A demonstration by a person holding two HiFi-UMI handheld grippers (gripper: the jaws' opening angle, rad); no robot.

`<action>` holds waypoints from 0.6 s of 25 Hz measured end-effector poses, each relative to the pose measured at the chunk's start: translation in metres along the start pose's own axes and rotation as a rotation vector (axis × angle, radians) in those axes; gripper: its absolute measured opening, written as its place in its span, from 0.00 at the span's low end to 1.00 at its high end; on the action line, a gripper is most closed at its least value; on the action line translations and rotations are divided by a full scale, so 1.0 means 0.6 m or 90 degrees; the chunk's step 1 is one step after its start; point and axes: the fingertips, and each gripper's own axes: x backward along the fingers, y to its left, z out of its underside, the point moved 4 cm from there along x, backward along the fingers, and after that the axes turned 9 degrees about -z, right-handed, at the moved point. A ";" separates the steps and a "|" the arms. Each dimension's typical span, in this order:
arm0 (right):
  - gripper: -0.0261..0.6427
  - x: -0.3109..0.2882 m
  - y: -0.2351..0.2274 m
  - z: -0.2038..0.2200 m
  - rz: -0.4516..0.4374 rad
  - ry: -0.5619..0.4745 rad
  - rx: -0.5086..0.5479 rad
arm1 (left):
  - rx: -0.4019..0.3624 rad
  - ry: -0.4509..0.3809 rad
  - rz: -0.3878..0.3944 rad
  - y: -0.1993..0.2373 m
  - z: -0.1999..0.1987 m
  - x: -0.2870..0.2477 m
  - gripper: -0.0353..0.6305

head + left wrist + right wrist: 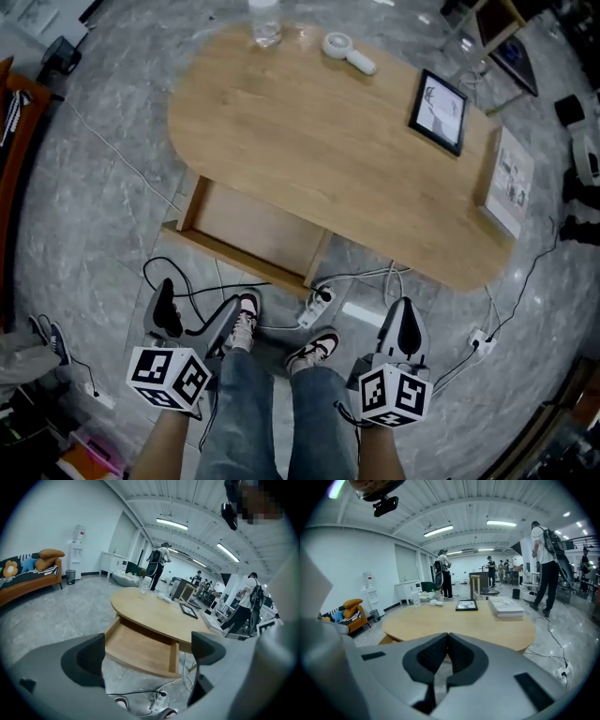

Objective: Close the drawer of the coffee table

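An oval wooden coffee table [319, 131] stands ahead of me, with its drawer [253, 230] pulled out toward my feet and nothing inside it. My left gripper [195, 317] hovers low at the left, short of the drawer front, jaws spread wide and holding nothing. In the left gripper view the drawer [136, 648] shows between the open fingers of the left gripper [149, 651]. My right gripper [405, 328] hangs at the right, beyond the drawer's right corner. The right gripper view shows the right gripper [447, 641] with pads pressed together on nothing, facing the tabletop [459, 620].
On the table are a clear bottle [265, 21], a small white device [349, 49], a framed picture [438, 111] and a stack of booklets [509, 180]. A power strip [319, 305] and cables lie on the floor by my shoes [246, 323]. Several people stand beyond the table.
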 end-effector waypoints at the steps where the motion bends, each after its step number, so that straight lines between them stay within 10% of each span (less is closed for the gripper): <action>1: 0.04 -0.009 0.009 -0.004 -0.019 0.006 0.011 | 0.004 -0.004 -0.007 0.008 0.011 0.005 0.91; 15: 0.04 -0.071 0.128 0.005 -0.101 0.078 0.156 | -0.106 -0.055 0.082 0.067 0.149 -0.056 0.91</action>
